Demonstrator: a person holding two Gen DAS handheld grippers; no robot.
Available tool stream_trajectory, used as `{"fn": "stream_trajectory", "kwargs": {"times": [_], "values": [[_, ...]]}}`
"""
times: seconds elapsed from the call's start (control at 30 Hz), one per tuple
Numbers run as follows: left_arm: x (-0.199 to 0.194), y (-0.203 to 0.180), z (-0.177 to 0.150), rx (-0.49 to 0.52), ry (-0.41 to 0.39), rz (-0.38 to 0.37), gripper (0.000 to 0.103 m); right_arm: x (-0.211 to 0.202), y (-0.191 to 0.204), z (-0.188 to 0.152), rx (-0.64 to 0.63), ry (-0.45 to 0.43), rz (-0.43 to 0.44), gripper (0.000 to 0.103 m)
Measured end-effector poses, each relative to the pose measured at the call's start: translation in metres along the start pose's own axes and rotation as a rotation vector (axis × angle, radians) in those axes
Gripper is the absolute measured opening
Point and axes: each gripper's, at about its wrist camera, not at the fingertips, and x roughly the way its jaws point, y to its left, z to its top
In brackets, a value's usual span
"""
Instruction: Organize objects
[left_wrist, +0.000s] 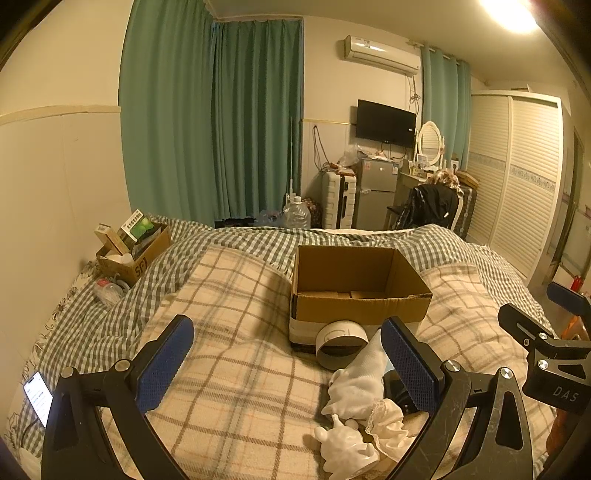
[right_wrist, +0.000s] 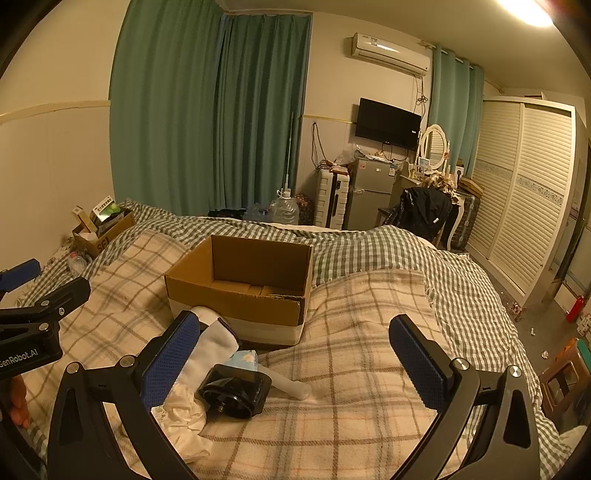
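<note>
An open, empty cardboard box (left_wrist: 354, 291) stands on the plaid blanket; it also shows in the right wrist view (right_wrist: 240, 291). In front of it lie a white tape roll (left_wrist: 341, 345), white cloth (left_wrist: 364, 373), a white figurine (left_wrist: 345, 448), a black device (right_wrist: 234, 391), a tissue pack (right_wrist: 243, 360) and a white tube (right_wrist: 291, 386). My left gripper (left_wrist: 288, 369) is open and empty, just left of the pile. My right gripper (right_wrist: 299, 365) is open and empty, over the black device and tube.
A second cardboard box (left_wrist: 135, 251) full of items sits at the bed's far left beside a plastic bottle (left_wrist: 107, 291). A lit phone (left_wrist: 38, 397) lies at the left edge. Beyond the bed are a fridge (left_wrist: 376, 192), chair and wardrobe.
</note>
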Motion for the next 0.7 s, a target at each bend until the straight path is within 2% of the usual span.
{"fn": "stream_trajectory", "kwargs": {"times": [0.7], "values": [[0.0022,-0.0063,-0.0056,0.013,0.003,0.0,0.103,0.0017,0.0025,-0.0036,-0.013,0.005,-0.004,0.103]]}}
